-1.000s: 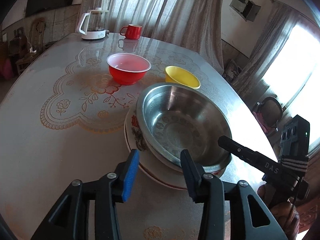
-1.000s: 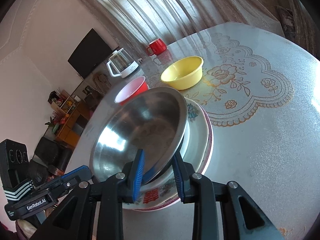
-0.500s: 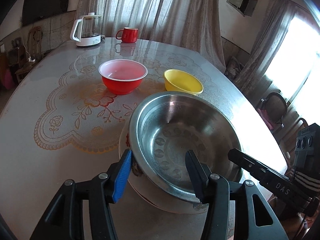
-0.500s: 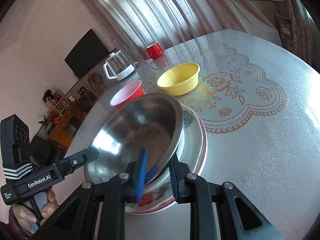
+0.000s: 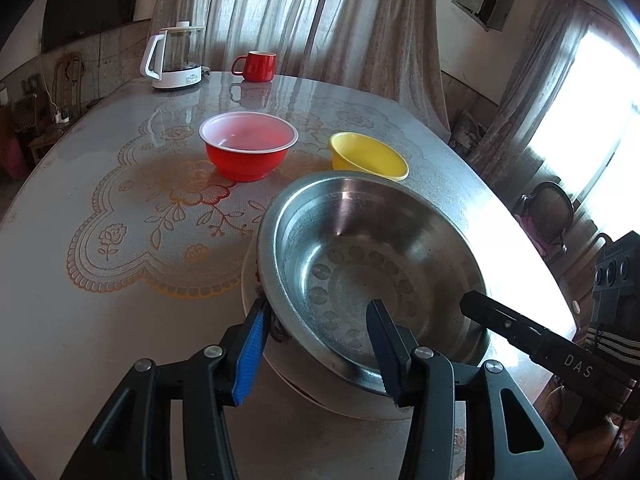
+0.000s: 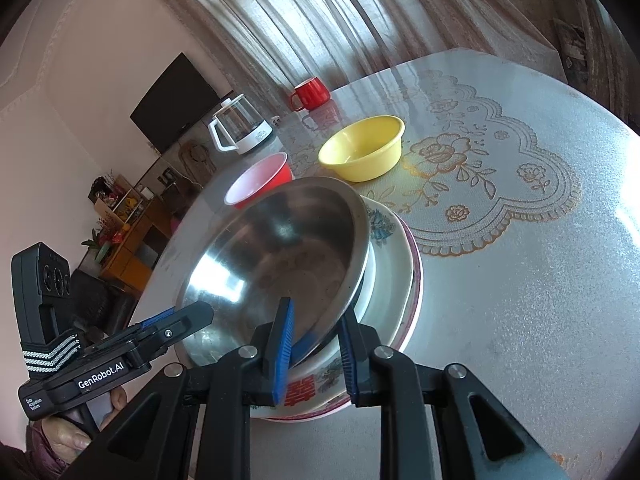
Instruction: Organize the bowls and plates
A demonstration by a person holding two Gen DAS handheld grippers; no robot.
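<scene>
A steel bowl (image 5: 372, 264) (image 6: 276, 256) sits tilted on a stack of white patterned plates (image 6: 392, 276) (image 5: 250, 280) near the table's front edge. My right gripper (image 6: 316, 344) is shut on the steel bowl's near rim. My left gripper (image 5: 316, 344) is open, its jaws astride the bowl's left rim, one finger inside and one outside. A red bowl (image 5: 248, 150) (image 6: 260, 180) and a yellow bowl (image 5: 366, 156) (image 6: 362, 146) stand on the table behind the stack.
A red mug (image 5: 256, 66) (image 6: 310, 94) and a glass kettle (image 5: 174, 58) (image 6: 242, 128) stand at the table's far edge. The round table (image 5: 120, 320) has a lace-pattern cover. A chair (image 5: 550, 210) stands to the right.
My left gripper moved forward and now straddles the steel bowl's left rim. My right gripper kept its hold on the bowl, which tilted slightly more.
</scene>
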